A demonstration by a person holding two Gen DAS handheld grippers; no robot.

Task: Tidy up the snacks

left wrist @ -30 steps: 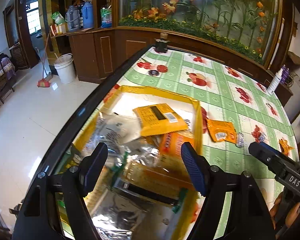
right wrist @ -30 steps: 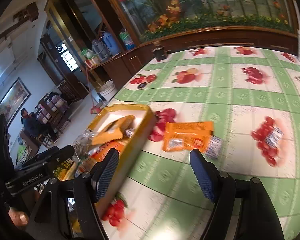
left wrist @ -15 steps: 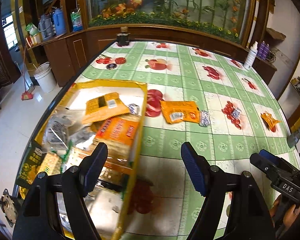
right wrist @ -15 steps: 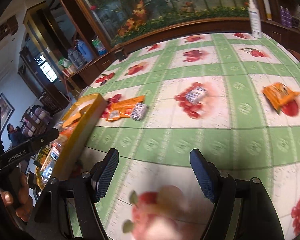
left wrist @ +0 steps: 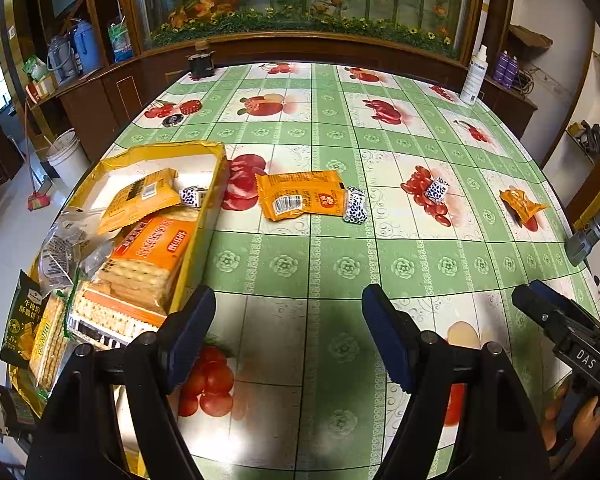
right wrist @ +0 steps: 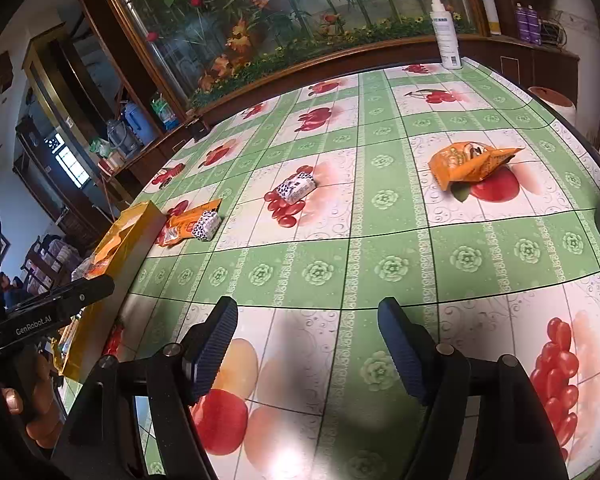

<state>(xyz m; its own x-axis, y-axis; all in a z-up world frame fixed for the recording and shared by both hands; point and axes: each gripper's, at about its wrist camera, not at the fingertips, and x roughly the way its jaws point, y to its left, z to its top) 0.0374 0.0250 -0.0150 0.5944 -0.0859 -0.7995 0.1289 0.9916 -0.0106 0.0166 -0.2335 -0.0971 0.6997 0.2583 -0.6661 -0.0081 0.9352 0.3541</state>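
Note:
A yellow box (left wrist: 210,184) at the table's left edge holds several snack packs, among them an orange cracker pack (left wrist: 152,256). On the tablecloth lie an orange packet (left wrist: 300,198) touching a spotted white candy (left wrist: 355,205), a second spotted candy (left wrist: 437,190) and a crumpled orange packet (left wrist: 522,203). My left gripper (left wrist: 288,332) is open and empty, above the cloth just right of the box. My right gripper (right wrist: 310,340) is open and empty over the near cloth, with the crumpled packet (right wrist: 470,164) and a spotted candy (right wrist: 296,188) ahead of it.
A white spray bottle (right wrist: 444,32) stands at the table's far right edge. A small dark jar (left wrist: 201,65) sits at the far left edge. A wooden cabinet with a planted glass tank runs behind the table. A bucket (left wrist: 66,156) stands on the floor at left.
My left gripper has swung right, from over the box to over the cloth. My right gripper has also turned right, from the box and orange packet toward the crumpled packet. Both stayed open.

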